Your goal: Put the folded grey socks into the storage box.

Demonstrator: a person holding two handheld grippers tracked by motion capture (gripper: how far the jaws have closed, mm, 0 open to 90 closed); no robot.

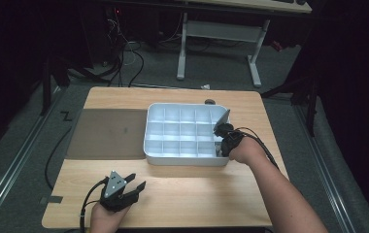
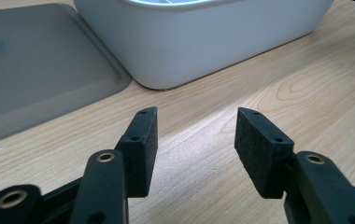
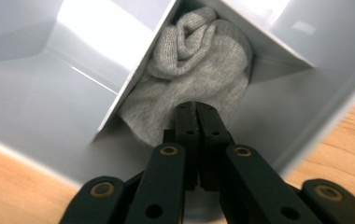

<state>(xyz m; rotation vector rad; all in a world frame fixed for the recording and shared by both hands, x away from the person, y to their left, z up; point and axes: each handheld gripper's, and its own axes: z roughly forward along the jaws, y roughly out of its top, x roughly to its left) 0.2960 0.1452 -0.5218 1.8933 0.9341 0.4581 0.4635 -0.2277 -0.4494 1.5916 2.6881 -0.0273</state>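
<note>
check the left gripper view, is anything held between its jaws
No, the left gripper has its jaws standing wide apart with only bare wooden table showing between them.

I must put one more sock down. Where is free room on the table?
Free: the grey mat left of the tray, and bare wood between tray and left gripper. Crowded: the tray's right end, where the right gripper meets a grey sock.

Lab or recording room; dark curtains, cable tangle (image 1: 124,53) on grey carpet, height-adjustable desk (image 1: 219,34)
</note>
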